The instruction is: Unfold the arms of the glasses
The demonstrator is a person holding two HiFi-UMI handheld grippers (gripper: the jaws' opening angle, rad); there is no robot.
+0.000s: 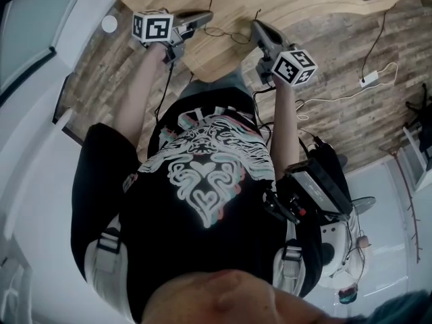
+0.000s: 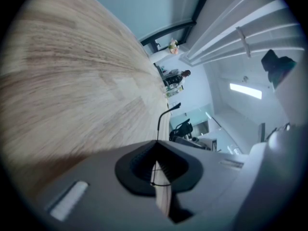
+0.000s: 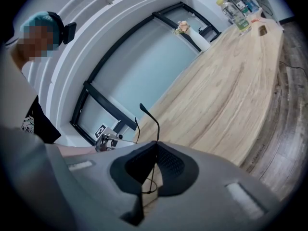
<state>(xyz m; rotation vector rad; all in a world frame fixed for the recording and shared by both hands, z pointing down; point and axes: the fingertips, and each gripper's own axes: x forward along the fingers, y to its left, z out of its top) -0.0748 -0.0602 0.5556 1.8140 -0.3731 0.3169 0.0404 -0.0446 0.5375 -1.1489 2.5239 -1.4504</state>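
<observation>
Left gripper (image 2: 157,141) is clenched on a thin arm of the glasses (image 2: 158,126). Right gripper (image 3: 156,141) pinches another, over the wooden table (image 3: 226,90).

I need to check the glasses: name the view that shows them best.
Head view: the glasses show whole, though small, between the left gripper and right gripper. The left gripper view shows only one thin arm past shut jaws; the right gripper view shows two arm tips.

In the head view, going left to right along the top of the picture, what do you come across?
White round disc → left gripper → thin-framed glasses → right gripper → white power adapter
</observation>
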